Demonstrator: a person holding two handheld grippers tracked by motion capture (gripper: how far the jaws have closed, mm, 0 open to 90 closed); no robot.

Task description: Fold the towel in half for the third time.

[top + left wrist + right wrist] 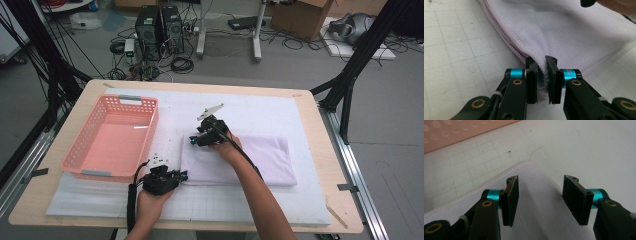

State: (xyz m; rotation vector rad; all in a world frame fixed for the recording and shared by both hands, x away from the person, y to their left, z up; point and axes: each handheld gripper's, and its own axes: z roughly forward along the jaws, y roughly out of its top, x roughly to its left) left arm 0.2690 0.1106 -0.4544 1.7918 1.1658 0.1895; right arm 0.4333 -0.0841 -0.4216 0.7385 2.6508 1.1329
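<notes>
On the left side of the table sits a pink basket. It has nothing in it. It rests on a white mat with thin grid lines.

Just right of the basket's near corner is the left gripper, held in the person's left hand. In the left gripper view, its two black jaws are squeezed tight on the near left corner of a white towel. A little bunch of fluffy cloth sticks up between the pads.

The towel lies in the middle of the mat, to the right of the basket. It looks folded already, because several edges are stacked on each other at its left side. It makes a long, flat shape.

Farther back is the right gripper, at the far left corner of the towel. In the right gripper view, its jaws stand apart, one on each side of that corner. The pads do not press the cloth yet, so it holds nothing.

So the work looks partway done. One corner is caught and the other is about to be. I think what is left is to pinch the far corner, lift the left edge, fold the towel once more, and maybe put it in the basket.
</notes>
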